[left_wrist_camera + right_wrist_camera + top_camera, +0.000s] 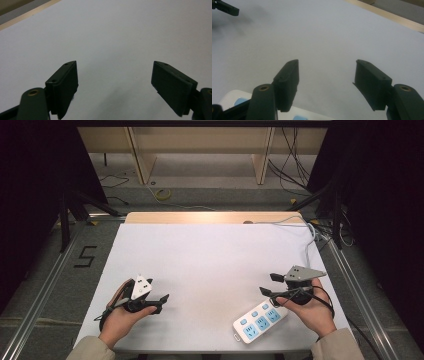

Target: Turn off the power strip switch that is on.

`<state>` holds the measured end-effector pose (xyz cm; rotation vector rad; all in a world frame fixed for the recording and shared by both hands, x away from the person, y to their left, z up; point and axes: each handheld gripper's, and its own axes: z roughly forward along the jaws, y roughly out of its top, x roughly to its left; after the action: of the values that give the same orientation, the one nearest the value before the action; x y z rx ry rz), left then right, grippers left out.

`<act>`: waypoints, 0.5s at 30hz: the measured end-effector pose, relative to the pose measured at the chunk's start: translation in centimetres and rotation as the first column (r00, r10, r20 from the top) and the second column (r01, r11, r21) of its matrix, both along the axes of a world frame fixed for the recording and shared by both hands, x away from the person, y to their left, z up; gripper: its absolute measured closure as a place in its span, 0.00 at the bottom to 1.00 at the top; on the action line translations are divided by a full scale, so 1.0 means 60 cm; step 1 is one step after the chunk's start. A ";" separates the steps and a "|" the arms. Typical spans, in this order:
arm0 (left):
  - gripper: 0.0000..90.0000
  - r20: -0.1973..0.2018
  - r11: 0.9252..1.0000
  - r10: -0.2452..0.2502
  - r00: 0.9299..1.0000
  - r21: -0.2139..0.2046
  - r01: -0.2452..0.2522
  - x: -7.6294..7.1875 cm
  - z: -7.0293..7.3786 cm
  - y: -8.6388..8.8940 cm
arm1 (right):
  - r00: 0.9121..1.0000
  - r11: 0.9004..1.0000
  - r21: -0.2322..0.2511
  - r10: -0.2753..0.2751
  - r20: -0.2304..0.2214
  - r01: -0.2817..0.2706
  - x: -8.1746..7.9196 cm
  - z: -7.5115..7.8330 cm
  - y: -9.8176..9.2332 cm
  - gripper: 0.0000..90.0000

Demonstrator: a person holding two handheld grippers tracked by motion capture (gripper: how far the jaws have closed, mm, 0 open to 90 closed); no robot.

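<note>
While I watch from the high view, my left gripper sits at about 7 o'clock on the worktop, held in the left hand, its jaws spread wide with nothing between them. Over at 4 o'clock, my right gripper rests in the right hand, jaws likewise parted and empty. Just beside that hand lies a white power strip with pale blue socket faces, a rounded oblong set on a diagonal, close to the near edge. From the right gripper view, a corner of the strip peeks in under the left jaw, smooth and glossy against the matte sheet. Everything from the centre out to 12 o'clock is bare white surface, flat and even, plenty of open room between the two grippers. A strip of pale wood shows along the far edge, and a thin white cable trails off the 1 o'clock corner. From the left gripper view, the black pads look flat, blocky and dull.
</note>
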<state>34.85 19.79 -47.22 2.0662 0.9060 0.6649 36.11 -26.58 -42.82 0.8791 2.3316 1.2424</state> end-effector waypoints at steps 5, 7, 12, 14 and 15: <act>0.24 -0.003 1.000 0.001 1.000 -0.002 -0.001 0.000 -0.001 0.001 | 0.999 0.998 0.050 -0.030 0.024 0.029 -0.008 -0.010 -0.008 0.38; 0.24 -0.002 1.000 0.003 1.000 -0.005 -0.003 0.000 -0.001 0.001 | 0.999 0.997 0.066 -0.033 0.018 0.032 -0.011 -0.015 -0.011 0.37; 0.24 -0.002 1.000 0.002 1.000 0.004 -0.002 0.000 0.000 0.002 | 0.999 0.996 0.068 -0.050 0.015 0.049 -0.018 -0.025 -0.020 0.37; 0.24 -0.002 1.000 0.004 1.000 0.002 -0.004 0.000 -0.001 0.002 | 0.998 0.995 0.075 -0.065 0.022 0.063 -0.022 -0.027 -0.025 0.37; 0.24 -0.003 1.000 0.004 1.000 0.003 -0.004 0.000 -0.001 0.002 | 0.997 0.994 0.083 -0.076 0.030 0.073 -0.024 -0.028 -0.028 0.37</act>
<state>34.84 19.93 -47.27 2.0685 0.9116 0.6662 34.66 -28.24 -44.51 0.9562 2.2154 1.3198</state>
